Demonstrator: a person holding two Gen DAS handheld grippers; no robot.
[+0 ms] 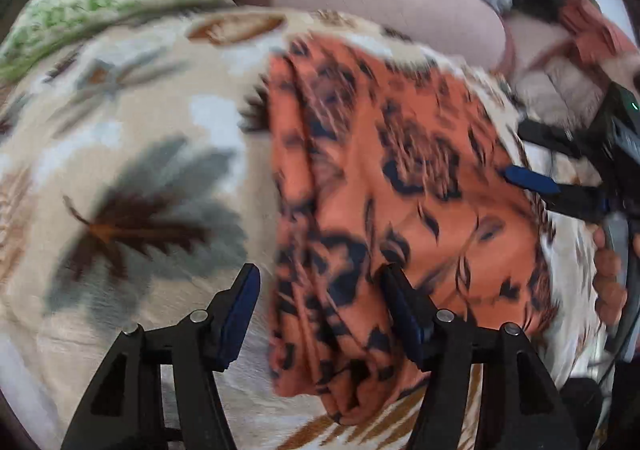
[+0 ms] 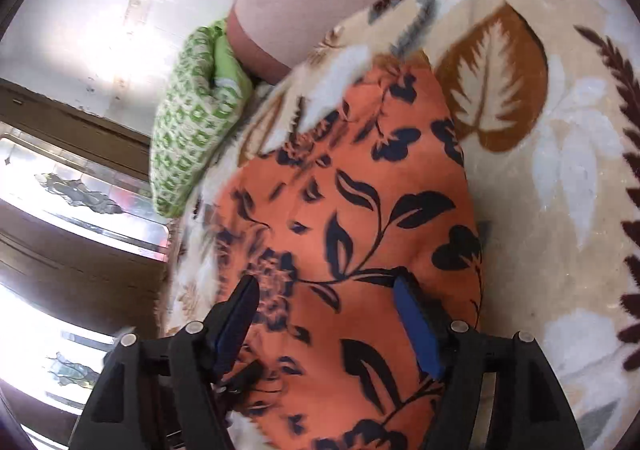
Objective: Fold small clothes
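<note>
An orange cloth with dark flowers [image 1: 380, 186] lies on a bed, on top of a cream blanket with leaf shapes [image 1: 132, 154]. The cloth is folded into a long strip. In the left view its long way runs from close by the camera up and away toward the far side of the bed.

The left hand-held gripper [image 1: 316, 310] has its jaws spread apart. It sits over the near left edge of the cloth. One jaw is over the blanket and the other is over the cloth, so the folded edge lies between them. The pads are not pinching anything.

The right hand-held gripper [image 2: 328, 318] is spread wide too. The cloth [image 2: 360, 190] fills the space under and between its jaws, but they do not squeeze it. In the left view this gripper shows at the far right side of the cloth [image 1: 532, 180].

So each gripper is at one long side of the strip, both at the near end. I think the next fold starts from this near end, going up along the strip.

A green and white pillow [image 2: 192, 122] lies well apart, at the far end.
</note>
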